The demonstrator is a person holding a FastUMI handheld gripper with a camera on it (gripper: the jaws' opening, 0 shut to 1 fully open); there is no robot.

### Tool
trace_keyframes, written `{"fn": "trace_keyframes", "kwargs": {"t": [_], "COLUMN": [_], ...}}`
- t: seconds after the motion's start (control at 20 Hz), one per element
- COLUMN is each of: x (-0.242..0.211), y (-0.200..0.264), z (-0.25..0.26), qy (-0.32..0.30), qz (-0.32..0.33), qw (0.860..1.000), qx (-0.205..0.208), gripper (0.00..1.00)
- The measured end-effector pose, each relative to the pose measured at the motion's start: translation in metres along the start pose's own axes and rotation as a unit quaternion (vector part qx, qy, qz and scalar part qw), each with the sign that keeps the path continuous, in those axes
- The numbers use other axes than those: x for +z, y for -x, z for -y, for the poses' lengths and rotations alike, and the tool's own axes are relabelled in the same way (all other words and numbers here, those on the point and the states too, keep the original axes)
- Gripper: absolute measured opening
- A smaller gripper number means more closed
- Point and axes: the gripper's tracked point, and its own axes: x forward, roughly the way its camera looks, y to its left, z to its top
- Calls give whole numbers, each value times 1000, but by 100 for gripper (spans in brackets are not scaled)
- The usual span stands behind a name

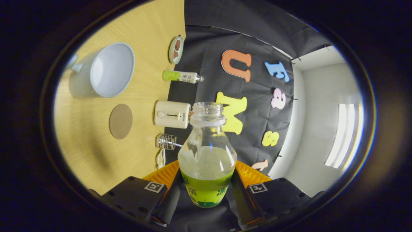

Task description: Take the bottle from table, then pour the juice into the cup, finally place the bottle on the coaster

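My gripper [206, 185] is shut on a clear bottle [206, 151] with a green label, both fingers pressing its lower body. The bottle has no cap, and pale juice fills its lower part. The view is rolled, so the wooden table [145, 29] runs up the left side and the bottle lies roughly sideways to it. The white cup [111, 69] with a handle stands beyond the fingers on the left, its inside looking white and bare. Between the cup and the fingers lies the round brown coaster [120, 121]. The bottle's mouth is well apart from the cup.
Along the table's back edge by the black cloth wall stand a cream appliance [172, 114], a small green-labelled bottle [182, 76], a small plate [176, 49] and a little wire-and-glass item [166, 141].
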Motion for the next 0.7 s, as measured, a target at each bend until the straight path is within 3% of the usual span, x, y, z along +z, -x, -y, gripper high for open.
{"fn": "trace_keyframes", "kwargs": {"t": [0.7], "x": [4], "y": [0], "z": [5], "qy": [45], "qz": [-7], "qw": [999], "qx": [-18], "gripper": [80]}}
